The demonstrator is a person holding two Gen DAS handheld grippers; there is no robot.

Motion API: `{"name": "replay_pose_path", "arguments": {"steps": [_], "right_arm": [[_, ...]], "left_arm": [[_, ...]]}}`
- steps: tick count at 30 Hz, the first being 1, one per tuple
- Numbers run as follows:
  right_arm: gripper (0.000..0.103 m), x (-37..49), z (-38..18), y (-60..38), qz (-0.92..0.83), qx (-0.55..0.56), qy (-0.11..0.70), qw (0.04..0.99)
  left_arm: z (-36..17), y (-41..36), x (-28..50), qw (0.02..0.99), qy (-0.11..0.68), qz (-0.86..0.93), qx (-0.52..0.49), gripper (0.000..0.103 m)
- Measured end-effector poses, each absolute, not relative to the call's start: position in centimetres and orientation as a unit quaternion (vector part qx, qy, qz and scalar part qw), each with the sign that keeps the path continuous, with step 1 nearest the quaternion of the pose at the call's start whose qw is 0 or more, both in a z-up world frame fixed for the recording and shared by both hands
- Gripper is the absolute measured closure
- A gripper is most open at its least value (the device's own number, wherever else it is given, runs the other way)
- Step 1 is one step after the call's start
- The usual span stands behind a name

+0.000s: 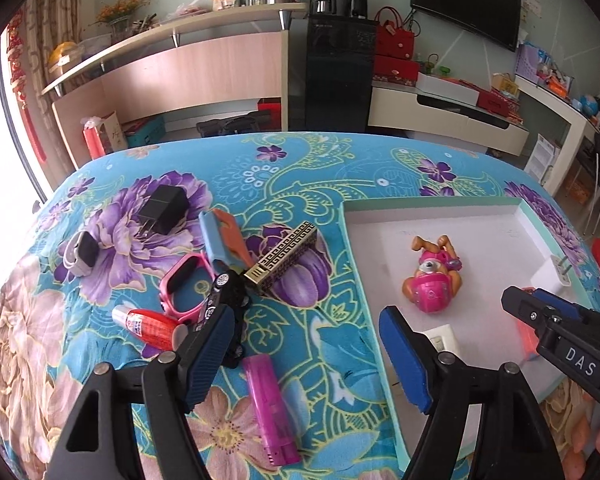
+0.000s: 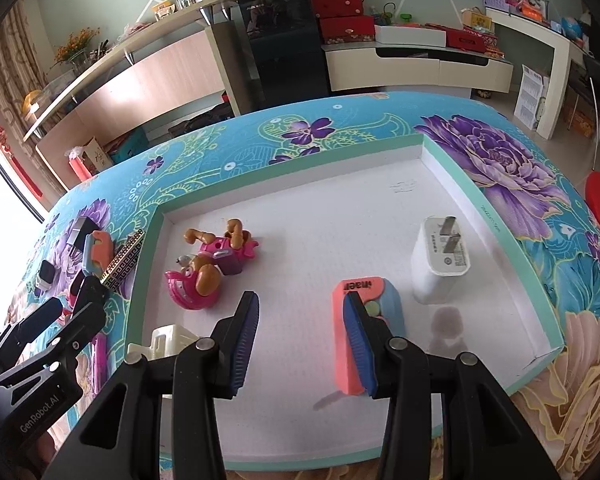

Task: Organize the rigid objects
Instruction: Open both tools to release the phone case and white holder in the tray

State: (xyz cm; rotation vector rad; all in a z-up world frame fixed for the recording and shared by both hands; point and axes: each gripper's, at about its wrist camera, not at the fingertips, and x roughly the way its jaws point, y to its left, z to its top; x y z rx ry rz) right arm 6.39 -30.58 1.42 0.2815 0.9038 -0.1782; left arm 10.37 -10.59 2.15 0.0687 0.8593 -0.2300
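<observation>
The white tray [image 2: 500, 236] with its mint-green rim lies on the flower-patterned worktop [image 1: 284, 168]. In it are a pink toy pup [image 2: 208, 268] on its side, a white plug charger [image 2: 440, 260], a cream block [image 2: 168, 340] and a pink-and-blue stapler [image 2: 374, 300].

The right gripper [image 2: 304, 340] is pitched steeply down over the tray floor, its jaws parted with nothing between them. The stapler lies just behind its right pad, the pup beyond its left pad, the charger farther right.

The left gripper [image 1: 312, 360] also tilts down, straddling the tray's near-left edge, jaws spread wide and empty. By its left pad lie a black toy car [image 1: 228, 292], a pink watch [image 1: 184, 280] and a red tube [image 1: 148, 326]; a magenta lighter [image 1: 270, 408] lies between the jaws, untouched.
</observation>
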Motion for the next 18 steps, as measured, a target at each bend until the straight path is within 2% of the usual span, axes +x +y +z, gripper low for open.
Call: {"name": "replay_pose_path", "arguments": {"steps": [11,15,18], "right_arm": [[0.058,8.2,1.3,-26.4,-0.040,0.119,0.430,0.894],[0.052,8.6,1.3,-25.2,-0.031,0.108,0.430,0.896],[0.052,8.8,1.2,-24.4,-0.020,0.104,0.433,0.895]], "left_arm": [[0.6,-4.7,11.9,0.894,0.448,0.021,-0.009,0.019],[0.7,-2.8,12.0,0.895,0.443,0.044,-0.027,0.016],[0.8,-1.9,12.2,0.894,0.443,0.052,-0.032,0.016]]}}
